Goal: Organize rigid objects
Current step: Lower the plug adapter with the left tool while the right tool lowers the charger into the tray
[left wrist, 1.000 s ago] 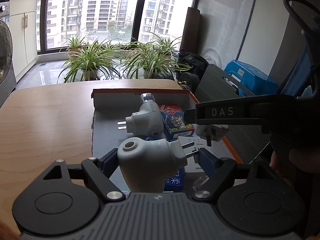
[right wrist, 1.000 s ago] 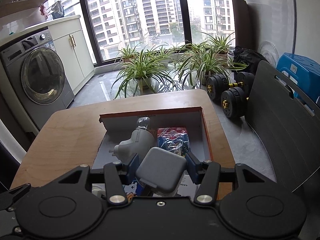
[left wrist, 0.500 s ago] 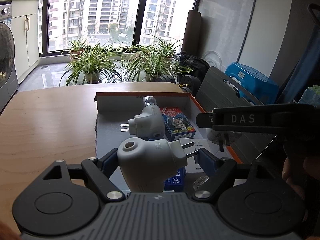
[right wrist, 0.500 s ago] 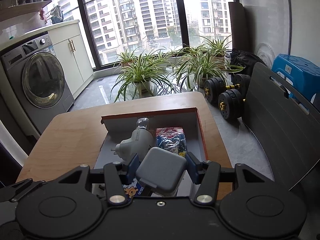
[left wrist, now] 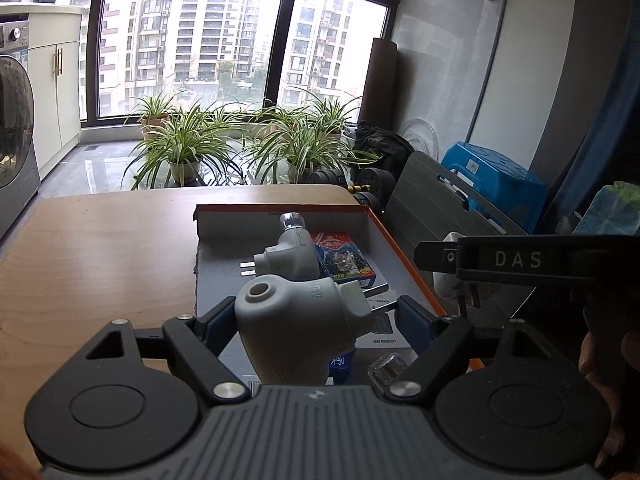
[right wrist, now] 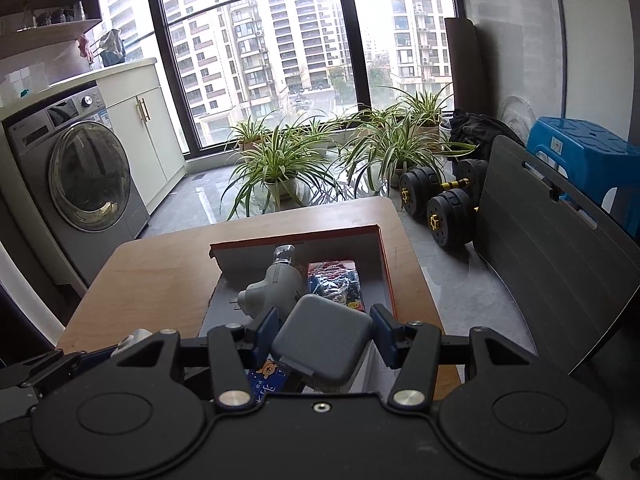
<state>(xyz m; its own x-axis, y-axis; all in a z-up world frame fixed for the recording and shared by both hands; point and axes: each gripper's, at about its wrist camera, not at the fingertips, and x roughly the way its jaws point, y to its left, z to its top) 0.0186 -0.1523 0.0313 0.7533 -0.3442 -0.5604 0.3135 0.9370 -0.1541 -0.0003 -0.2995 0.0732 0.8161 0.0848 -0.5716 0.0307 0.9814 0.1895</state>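
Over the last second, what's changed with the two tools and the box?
Both tools have lifted and pulled back from the box. The left tool still grips the white plug device; the right tool still holds the grey adapter. The box contents haven't moved.

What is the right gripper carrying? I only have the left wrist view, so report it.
Observer: The right gripper is shut on a grey square charger block, clamped between its blue pads.
Operator: My left gripper holds a white plug-in device. Tell me what lies under the right one.
Observer: A blue packet with a cartoon bear shows just below the block, at the near end of the orange-rimmed box.
Operator: Give me the block's pose.
Observer: It sits skewed between the pads, not square to them.
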